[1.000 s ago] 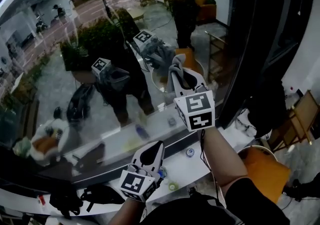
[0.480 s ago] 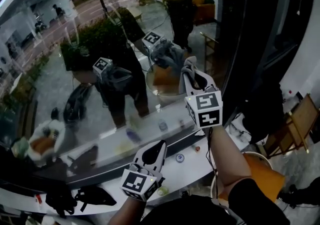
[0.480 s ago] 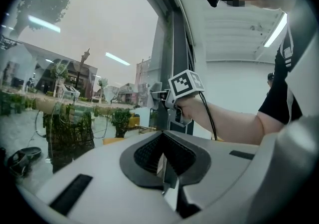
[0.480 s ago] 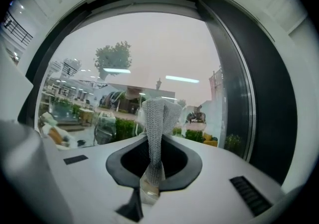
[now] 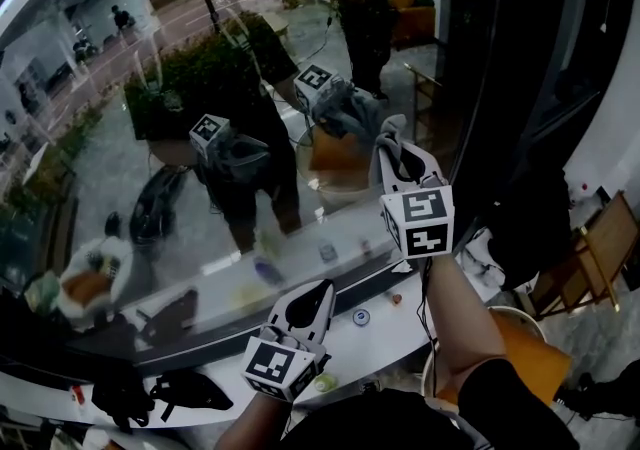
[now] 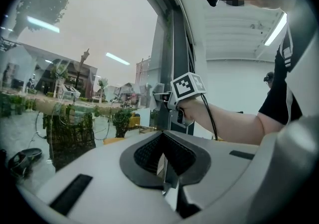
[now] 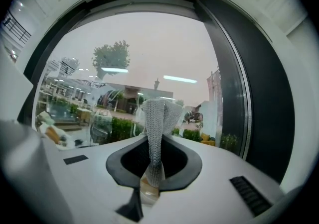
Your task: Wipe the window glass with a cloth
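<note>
**Spotter:** What's closest to you?

**Me:** My left tongs (image 5: pixel 312 296), low by my body over the white desk (image 5: pixel 385 330). They're clenched on nothing and just parked there.

**Spotter:** And the working side?

**Me:** My right tongs (image 5: pixel 393 153) are raised with my arm stretched out, gripping the grey cloth (image 7: pixel 155 128) by its lower end. The rest of it stands up out of the tongs as a loose folded tuft.

**Spotter:** Is it on the pane?

**Me:** It's right up at the window glass (image 5: pixel 200 168), near the dark frame (image 5: pixel 520 88) on the right. The cloth almost meets its own reflection, but I can't tell whether it's touching.

**Spotter:** How do you do this bit well?

**Me:** I'd lean the tuft flat, so fabric meets the pane and not the hard tips. Then I'd use even pressure and overlapping strokes, working away from the frame. I'd hold the grip tight, because that floppy end looks as if it could drag out.

**Spotter:** What's beyond it?

**Me:** Hedges and a street, with room reflections over them, so smears will be hard to spot.
</note>
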The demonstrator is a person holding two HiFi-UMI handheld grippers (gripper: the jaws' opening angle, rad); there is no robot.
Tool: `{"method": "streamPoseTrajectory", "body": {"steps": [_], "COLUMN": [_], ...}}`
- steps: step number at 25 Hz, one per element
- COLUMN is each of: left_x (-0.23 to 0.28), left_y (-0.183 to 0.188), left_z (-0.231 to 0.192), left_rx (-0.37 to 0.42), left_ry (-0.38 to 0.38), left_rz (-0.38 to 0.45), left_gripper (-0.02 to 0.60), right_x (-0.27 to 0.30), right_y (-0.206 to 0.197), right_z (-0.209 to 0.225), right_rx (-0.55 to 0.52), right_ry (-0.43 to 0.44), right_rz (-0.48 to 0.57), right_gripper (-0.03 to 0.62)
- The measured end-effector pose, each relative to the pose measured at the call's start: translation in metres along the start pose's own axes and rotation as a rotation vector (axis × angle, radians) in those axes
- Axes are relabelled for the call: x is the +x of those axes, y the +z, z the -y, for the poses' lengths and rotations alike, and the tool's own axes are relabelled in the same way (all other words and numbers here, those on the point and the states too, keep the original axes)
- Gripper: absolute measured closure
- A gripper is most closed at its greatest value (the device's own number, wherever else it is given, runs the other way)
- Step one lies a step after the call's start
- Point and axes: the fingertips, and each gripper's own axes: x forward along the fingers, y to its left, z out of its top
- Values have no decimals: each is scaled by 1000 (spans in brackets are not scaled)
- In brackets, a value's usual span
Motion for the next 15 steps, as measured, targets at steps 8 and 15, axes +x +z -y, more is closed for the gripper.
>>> {"method": "streamPoseTrajectory", "body": {"steps": [8,15], "left_x": [-2,-1], "left_y": [4,1], "left_z": [-4,-6], "left_rx": [2,-1], "left_ry": [8,21], "left_rz": [7,5], "left_gripper": [574,574], "right_x": [-2,1], "right_y": [1,-1], "right_z": [2,1], "right_rx": [7,6], "right_ry": [-10,0], "right_rz": [2,7], "right_gripper": [542,542]}}
